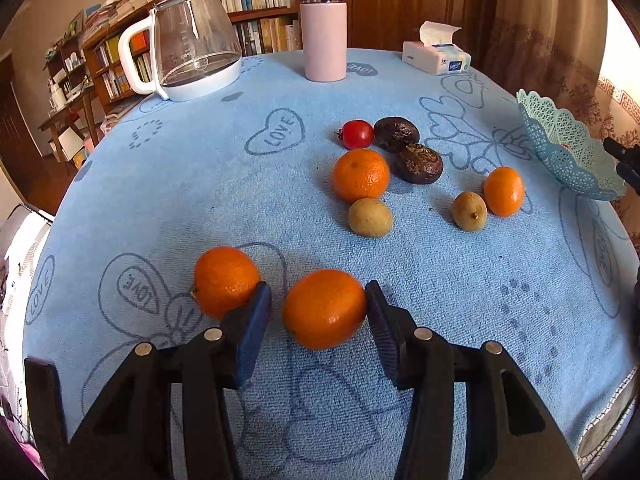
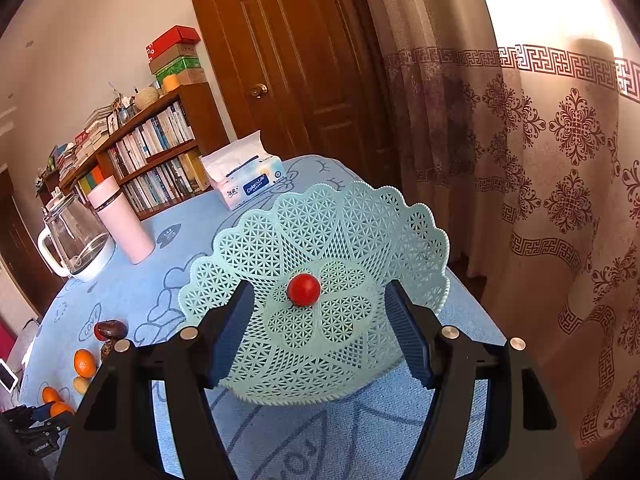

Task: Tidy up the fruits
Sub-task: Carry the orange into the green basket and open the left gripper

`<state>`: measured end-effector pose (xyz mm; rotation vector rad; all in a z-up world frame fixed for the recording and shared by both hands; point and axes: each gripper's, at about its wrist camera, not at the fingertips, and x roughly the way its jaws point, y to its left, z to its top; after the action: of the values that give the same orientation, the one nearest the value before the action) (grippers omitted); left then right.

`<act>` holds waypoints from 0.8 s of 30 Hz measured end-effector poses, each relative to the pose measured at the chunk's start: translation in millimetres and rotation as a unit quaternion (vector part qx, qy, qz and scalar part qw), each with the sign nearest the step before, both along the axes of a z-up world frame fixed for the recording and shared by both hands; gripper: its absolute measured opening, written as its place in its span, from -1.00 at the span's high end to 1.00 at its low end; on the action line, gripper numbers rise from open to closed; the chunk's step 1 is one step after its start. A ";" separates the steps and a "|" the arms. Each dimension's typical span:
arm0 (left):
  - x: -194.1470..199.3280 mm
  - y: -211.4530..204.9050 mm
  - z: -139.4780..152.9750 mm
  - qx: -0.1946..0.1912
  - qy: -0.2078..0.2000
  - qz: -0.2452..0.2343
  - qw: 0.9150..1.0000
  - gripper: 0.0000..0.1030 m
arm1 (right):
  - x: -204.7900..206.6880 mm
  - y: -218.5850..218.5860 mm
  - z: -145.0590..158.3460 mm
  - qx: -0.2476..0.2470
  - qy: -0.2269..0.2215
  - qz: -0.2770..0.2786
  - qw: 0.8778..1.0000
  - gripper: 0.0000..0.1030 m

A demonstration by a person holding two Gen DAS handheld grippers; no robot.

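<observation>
My left gripper [image 1: 318, 292] stands open low over the blue cloth, with an orange [image 1: 324, 310] between its jaws; the right pad [image 1: 378, 312] touches it, the left pad stands clear. Beside it to the left lies another orange [image 1: 224, 280]. Farther off lie a third orange [image 1: 360, 174], a small orange [image 1: 504, 191], two kiwis [image 1: 370, 217] [image 1: 469, 211], two dark wrinkled fruits [image 1: 419, 163] and a red tomato [image 1: 357, 134]. My right gripper [image 2: 320, 288] hangs open over the pale green lattice basket [image 2: 320, 232], where a second red tomato [image 2: 304, 289] rests free.
At the table's far side stand a glass kettle [image 1: 192, 44], a pink flask [image 1: 323, 28] and a tissue pack [image 1: 436, 58]. The basket [image 1: 568, 148] sits near the right table edge, close to a patterned curtain [image 2: 540, 160]. A bookshelf [image 2: 152, 152] lines the wall behind.
</observation>
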<state>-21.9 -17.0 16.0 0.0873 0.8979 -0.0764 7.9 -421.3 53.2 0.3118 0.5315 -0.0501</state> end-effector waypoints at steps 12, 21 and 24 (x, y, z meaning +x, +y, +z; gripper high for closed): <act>4.1 -39.2 20.1 0.007 -0.021 -0.049 0.999 0.21 | -6.1 -13.3 3.0 0.015 -0.014 -0.038 0.999 -0.34; 21.9 -134.6 56.9 -0.007 -0.069 -0.158 0.985 0.21 | -10.9 -31.3 -0.4 0.036 -0.010 -0.090 0.995 -0.38; 33.6 -166.1 63.5 -0.021 -0.079 -0.188 0.979 0.21 | -10.9 -34.2 -2.5 0.041 -0.007 -0.099 0.994 -0.45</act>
<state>11.7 -183.1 79.5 0.2197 0.7110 -0.4356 -3.0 -455.5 50.6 0.4437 0.4882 -0.2185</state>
